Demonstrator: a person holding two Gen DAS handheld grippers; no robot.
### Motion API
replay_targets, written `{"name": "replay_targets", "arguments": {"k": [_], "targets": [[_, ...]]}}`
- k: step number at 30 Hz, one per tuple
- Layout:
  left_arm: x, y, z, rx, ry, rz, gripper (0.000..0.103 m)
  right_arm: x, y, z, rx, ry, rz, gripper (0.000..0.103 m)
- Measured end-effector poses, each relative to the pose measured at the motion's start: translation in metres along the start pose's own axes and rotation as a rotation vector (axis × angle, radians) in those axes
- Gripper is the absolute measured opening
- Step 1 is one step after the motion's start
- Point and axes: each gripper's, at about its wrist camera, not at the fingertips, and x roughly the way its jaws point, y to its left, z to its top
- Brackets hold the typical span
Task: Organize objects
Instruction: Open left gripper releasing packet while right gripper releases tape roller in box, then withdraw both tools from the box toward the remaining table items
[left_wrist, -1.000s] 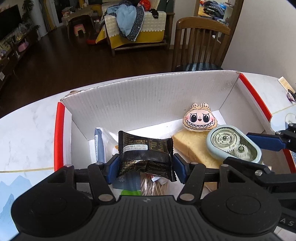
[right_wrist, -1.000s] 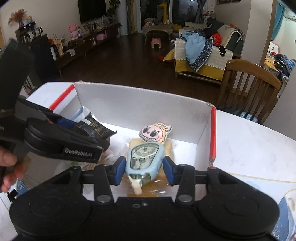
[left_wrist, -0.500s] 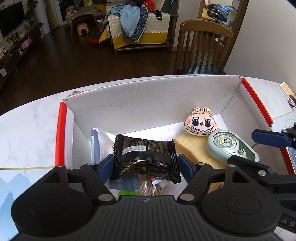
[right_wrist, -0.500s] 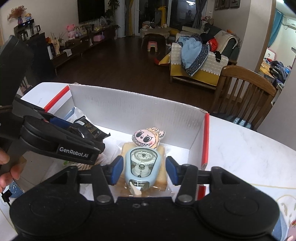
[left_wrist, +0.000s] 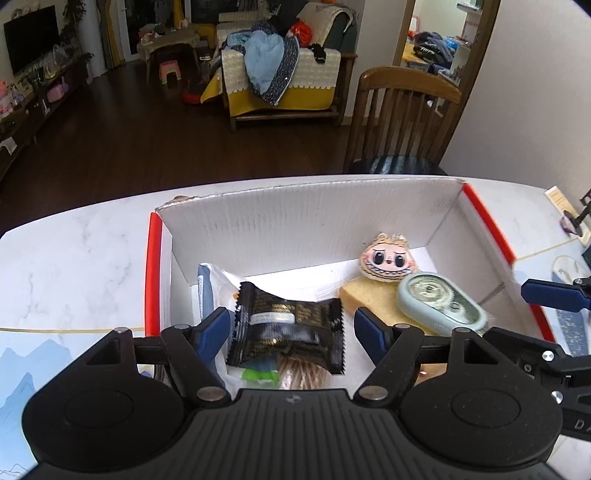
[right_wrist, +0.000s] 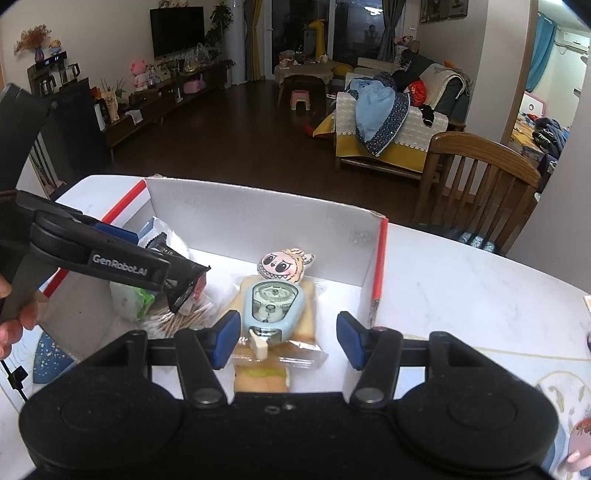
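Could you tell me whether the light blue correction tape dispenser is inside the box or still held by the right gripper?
Inside. The correction tape dispenser lies on a wrapped sandwich in the box; the right gripper, jaws just opened, stands clear.

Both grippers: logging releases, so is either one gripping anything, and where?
Nothing held. The left gripper has just opened off the black packet; the right gripper off the blue dispenser.

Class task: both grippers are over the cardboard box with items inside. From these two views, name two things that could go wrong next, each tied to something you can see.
1. The correction tape dispenser rests on a wrapped bread slice, an uneven base; it may slide off if the box is nudged.
2. The left gripper, jaws just opened, still flanks the black snack packet, which lies on cotton swabs; withdrawing carelessly might snag and drag it.
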Motion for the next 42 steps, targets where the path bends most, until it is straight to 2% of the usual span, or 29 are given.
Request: {"name": "replay_targets", "arguments": {"k": [2, 3, 23, 26, 33, 36, 42], "targets": [[-0.009, 0.0, -0.002, 0.001, -0.01, -0.013, 0.081, -0.006, 0.0, -0.001, 0.002, -0.006, 0.004, 0.059], [-0.013, -0.001, -0.003, 0.005, -0.017, -0.018, 0.082, -0.01, 0.0, -0.002, 0.003, -0.01, 0.007, 0.06], [-0.109, -0.009, -0.042, -0.005, -0.133, -0.078, 0.082, -0.082, 0.015, -0.02, 0.015, -0.094, 0.067, 0.07], [-0.121, -0.012, -0.052, 0.008, -0.144, -0.088, 0.082, -0.092, 0.018, -0.025, 0.021, -0.103, 0.079, 0.081], [-0.143, -0.02, -0.074, 0.04, -0.159, -0.121, 0.082, -0.11, 0.026, -0.04, 0.038, -0.118, 0.094, 0.088], [-0.15, -0.023, -0.084, 0.054, -0.162, -0.128, 0.086, -0.116, 0.028, -0.046, 0.042, -0.12, 0.103, 0.092], [-0.166, -0.023, -0.111, 0.059, -0.164, -0.151, 0.087, -0.129, 0.033, -0.068, 0.05, -0.121, 0.106, 0.099]]}}
